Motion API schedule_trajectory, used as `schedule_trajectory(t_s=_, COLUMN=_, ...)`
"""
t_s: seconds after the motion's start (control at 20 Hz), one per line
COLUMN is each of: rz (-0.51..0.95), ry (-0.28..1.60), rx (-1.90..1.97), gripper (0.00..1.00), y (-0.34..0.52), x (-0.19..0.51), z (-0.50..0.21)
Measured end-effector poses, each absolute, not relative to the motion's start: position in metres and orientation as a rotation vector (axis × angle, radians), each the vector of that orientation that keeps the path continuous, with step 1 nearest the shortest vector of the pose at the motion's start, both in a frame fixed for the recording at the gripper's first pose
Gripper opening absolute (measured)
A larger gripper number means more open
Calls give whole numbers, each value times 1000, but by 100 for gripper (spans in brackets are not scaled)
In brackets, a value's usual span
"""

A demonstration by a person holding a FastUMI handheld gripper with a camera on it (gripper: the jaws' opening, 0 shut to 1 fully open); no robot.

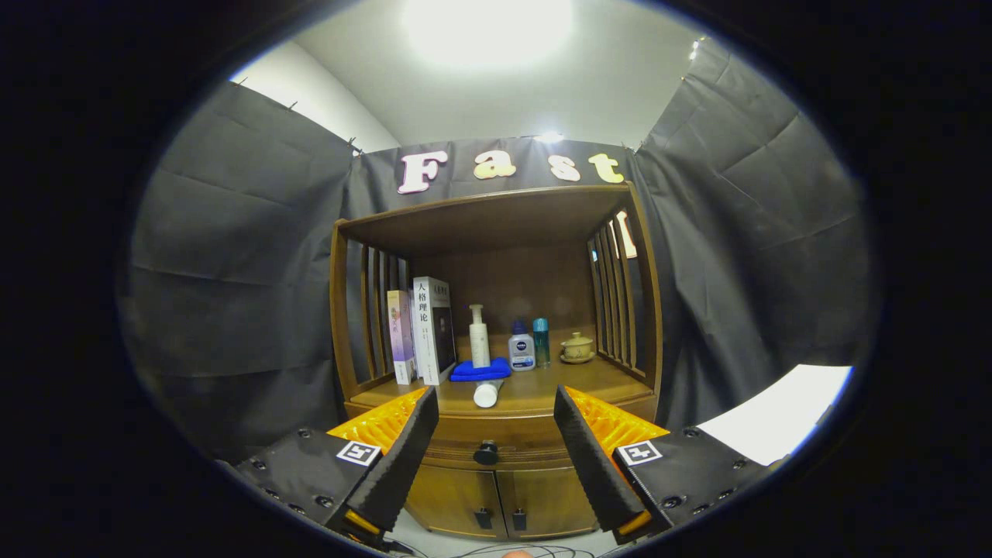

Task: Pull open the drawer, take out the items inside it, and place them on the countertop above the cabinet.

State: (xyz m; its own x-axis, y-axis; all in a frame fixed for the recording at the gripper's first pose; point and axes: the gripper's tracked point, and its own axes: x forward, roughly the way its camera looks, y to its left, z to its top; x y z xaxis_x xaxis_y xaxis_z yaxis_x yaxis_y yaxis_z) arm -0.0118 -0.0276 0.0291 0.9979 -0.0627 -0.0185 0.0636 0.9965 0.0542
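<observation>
Gripper view: the gripper hangs level and square to the brown wooden cabinet, released, fingers spread wide and empty, the drawer's small dark round knob between them at 6 o'clock, some way ahead, drawer shut. Risk, I judge: the small knob slips the pads, or the approach knocks the white tube lying at the brown wooden countertop edge, at 12 o'clock from the knob.

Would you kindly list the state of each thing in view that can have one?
Gripper: jaws open, holding nothing, in front of the cabinet.
Wooden drawer with dark round knob: closed.
Two lower wooden cabinet doors: closed.
White tube: lying on its side on the countertop.
White pump bottle: upright on the folded blue cloth.
Two books: standing upright.
</observation>
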Motion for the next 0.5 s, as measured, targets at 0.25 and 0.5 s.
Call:
schedule_trajectory(t_s=0.25, rz=-57, ry=31, rx=58, gripper=95, y=-26, x=-12, z=25)
schedule_trajectory(t_s=0.5, rz=-51, ry=19, rx=54, gripper=95, y=-23, x=-10, z=29)
